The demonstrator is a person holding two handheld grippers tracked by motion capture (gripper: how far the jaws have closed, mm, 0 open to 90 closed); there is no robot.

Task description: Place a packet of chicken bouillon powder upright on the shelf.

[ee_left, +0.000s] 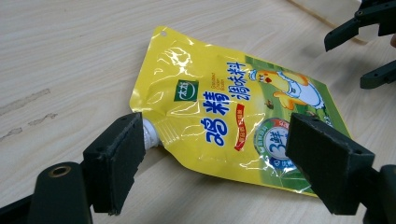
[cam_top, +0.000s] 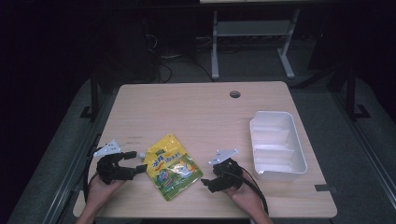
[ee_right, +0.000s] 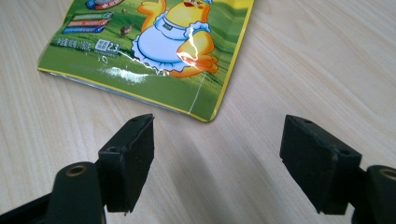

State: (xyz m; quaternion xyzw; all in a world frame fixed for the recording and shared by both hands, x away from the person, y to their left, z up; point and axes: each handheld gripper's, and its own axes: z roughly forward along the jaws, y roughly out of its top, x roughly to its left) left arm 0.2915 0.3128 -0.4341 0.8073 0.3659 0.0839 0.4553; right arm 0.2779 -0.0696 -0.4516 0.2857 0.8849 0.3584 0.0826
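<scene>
Approaching a grasp is the step judged to be in hand: both grippers sit at either side of the yellow pouch (cam_top: pixel 172 166), and neither has closed on it.

Position of the thing: the pouch lies flat on the wooden table (cam_top: pixel 196 112), near the front edge, between the two grippers. Its white spout (ee_left: pixel 149 134) points toward the left gripper, at about 10 o'clock of the pouch in the high view. A white bin (cam_top: pixel 277 145) stands well apart, at 3 o'clock of the pouch, empty as far as can be seen.

Left gripper (cam_top: pixel 134 162): jaws wide apart. In the left gripper view one jaw stands just beside the spout, possibly touching it; the other stands in front of the pouch's lower edge. Nothing is clamped.

Right gripper (cam_top: pixel 211 177): jaws wide apart, holding nothing. In the right gripper view the pouch's bottom corner lies just ahead of them, clear of both pads.

Next move, as a judgement: the left gripper should advance so the spout sits squarely between the pads, then close. The foil body looks slick and limp, so the rigid spout offers the surer hold.
</scene>
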